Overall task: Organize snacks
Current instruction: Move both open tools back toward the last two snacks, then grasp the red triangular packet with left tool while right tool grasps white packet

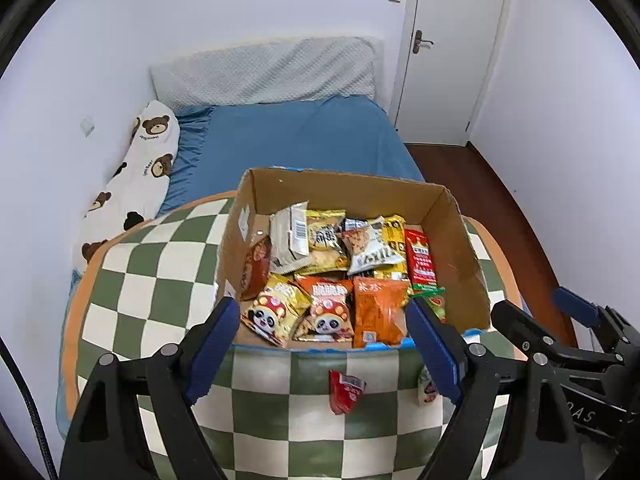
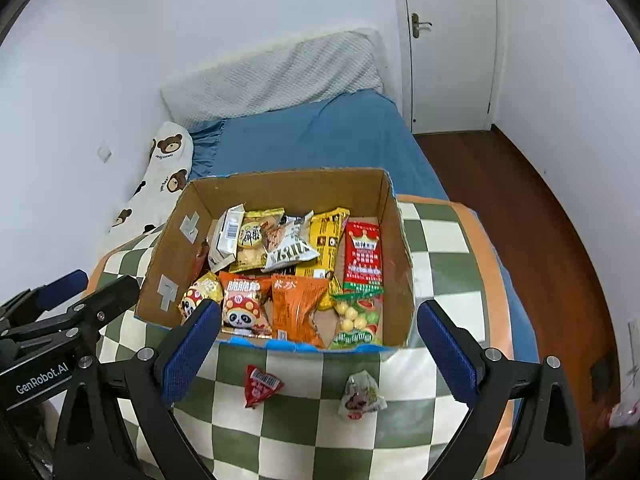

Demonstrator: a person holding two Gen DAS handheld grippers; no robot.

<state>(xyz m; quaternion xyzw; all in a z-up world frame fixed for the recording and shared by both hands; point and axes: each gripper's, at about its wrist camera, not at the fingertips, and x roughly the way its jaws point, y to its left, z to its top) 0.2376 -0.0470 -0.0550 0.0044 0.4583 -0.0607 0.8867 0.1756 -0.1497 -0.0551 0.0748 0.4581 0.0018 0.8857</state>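
Observation:
An open cardboard box sits on a green-and-white checkered cushion and holds several snack packets, among them an orange packet and a red packet. Two small packets lie on the cushion in front of the box: a red triangular one and a pale one, partly hidden behind my left finger in the left wrist view. My left gripper is open and empty above them. My right gripper is open and empty too.
The cushion lies on a bed with a blue sheet. A bear-print pillow lies along the left wall. A white door and wooden floor are to the right.

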